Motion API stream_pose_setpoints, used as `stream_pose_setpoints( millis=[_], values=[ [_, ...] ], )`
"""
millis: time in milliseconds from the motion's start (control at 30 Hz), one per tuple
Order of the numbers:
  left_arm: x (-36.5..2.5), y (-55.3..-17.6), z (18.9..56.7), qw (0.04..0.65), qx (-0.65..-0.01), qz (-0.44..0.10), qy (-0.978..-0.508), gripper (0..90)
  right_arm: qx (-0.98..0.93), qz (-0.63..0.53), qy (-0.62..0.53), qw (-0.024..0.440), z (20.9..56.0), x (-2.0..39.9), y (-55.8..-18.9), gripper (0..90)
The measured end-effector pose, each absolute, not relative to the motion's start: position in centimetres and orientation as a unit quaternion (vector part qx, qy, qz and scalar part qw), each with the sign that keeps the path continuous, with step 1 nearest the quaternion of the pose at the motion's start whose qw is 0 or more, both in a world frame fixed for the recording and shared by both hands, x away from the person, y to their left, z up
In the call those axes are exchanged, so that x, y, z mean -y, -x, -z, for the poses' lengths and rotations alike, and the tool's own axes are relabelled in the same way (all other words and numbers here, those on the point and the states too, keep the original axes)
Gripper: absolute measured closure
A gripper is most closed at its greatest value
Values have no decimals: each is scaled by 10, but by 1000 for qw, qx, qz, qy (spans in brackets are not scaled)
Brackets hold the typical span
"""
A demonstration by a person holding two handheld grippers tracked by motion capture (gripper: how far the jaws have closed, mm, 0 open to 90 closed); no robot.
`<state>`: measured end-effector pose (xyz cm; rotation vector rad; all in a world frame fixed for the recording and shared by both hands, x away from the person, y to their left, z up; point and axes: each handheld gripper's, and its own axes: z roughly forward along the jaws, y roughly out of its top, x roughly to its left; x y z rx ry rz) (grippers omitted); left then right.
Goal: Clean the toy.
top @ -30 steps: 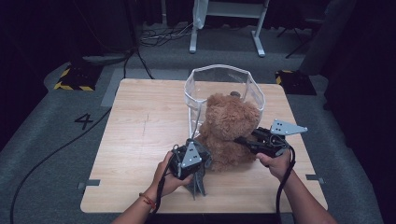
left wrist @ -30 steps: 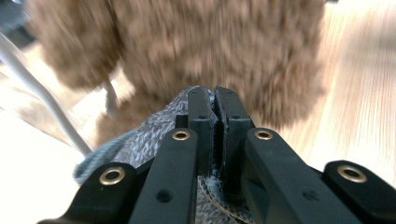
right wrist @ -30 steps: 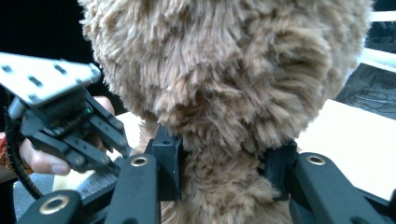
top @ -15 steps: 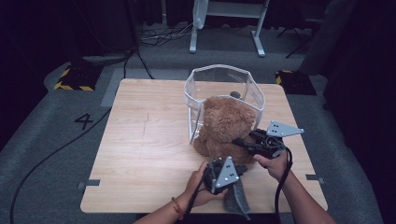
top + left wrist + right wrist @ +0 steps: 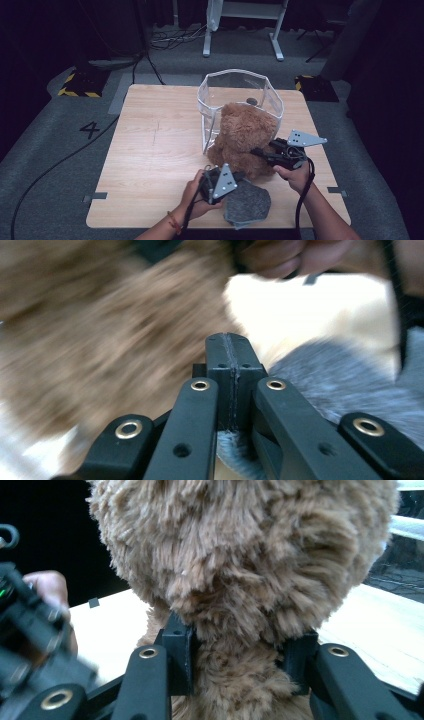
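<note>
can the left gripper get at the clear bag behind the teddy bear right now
Probably not directly. The left gripper is shut on a grey fuzzy cloth at the table's near edge, and the teddy bear, held by the right gripper, sits between it and the clear bag.

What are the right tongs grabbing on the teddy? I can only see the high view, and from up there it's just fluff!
Observer: In the right gripper view, the right tongs squeeze the teddy bear at its narrow neck, just under the head.
Operator: Are the left tongs open?
Observer: No. The left gripper view shows the left tongs shut, with the pads pressed together.
Operator: What's that grey thing under them?
Observer: It's a fuzzy grey cloth. Close up, its fluff pokes out right below the shut pads. I cannot tell whether they pinch it.
</note>
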<state>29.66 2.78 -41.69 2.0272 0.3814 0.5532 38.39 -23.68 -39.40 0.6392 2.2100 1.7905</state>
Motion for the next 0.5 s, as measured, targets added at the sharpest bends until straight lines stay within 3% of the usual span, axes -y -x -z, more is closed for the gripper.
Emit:
stream_pose_setpoints(
  millis=[233, 400, 500],
  values=[
    [-83, -322, 405, 485, -224, -260, -805, 894, -755, -608, -217, 115, 393, 235, -383, 586],
    [-98, -347, 401, 497, -266, -263, -783, 894, -758, -606, -213, 116, 393, 234, -383, 586],
    [-98, -358, 409, 484, -269, -245, -796, 893, -758, -605, -212, 116, 394, 234, -383, 586]
  ],
)
